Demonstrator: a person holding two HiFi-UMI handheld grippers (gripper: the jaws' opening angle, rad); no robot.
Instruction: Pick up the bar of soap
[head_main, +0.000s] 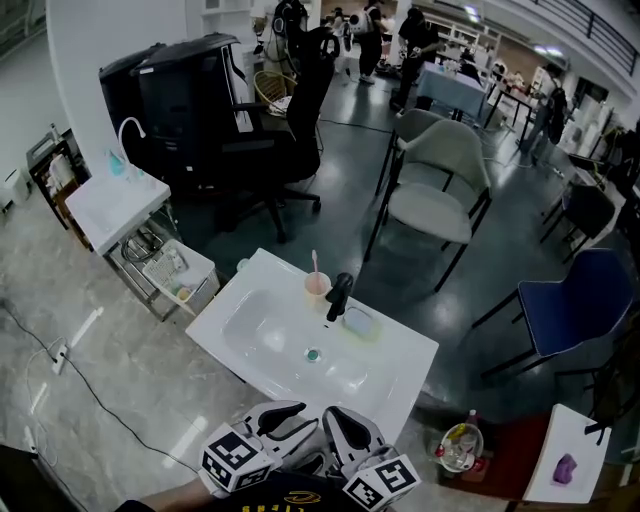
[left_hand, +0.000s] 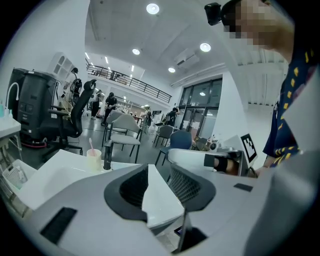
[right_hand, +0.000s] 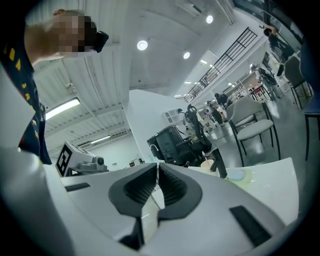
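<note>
White sink (head_main: 262, 290) sits mid-frame in the head view on a grey floor. The bar of soap (head_main: 359, 322) is pale blue and lies in a greenish soap dish (head_main: 372, 334) on the sink's back ledge, just right of the black faucet (head_main: 339, 294). A cup (head_main: 317, 288) holding a pink toothbrush (head_main: 314, 262) is on the faucet's other side. The drain (head_main: 312, 354) is in the basin below them. Both grippers are at the bottom edge, close together and well apart from the soap. The left gripper (head_main: 283, 418) has its jaws parted with nothing between them, only the sink corner showing through the gap in its own view (left_hand: 158, 175). The right gripper (head_main: 350, 428) has its jaws closed together and empty (right_hand: 157, 168); its view shows the soap (right_hand: 235, 174) ahead to the right, beside the faucet (right_hand: 219, 161). A grey chair (head_main: 440, 180) and a blue chair (head_main: 575, 300) stand behind the sink.
</note>
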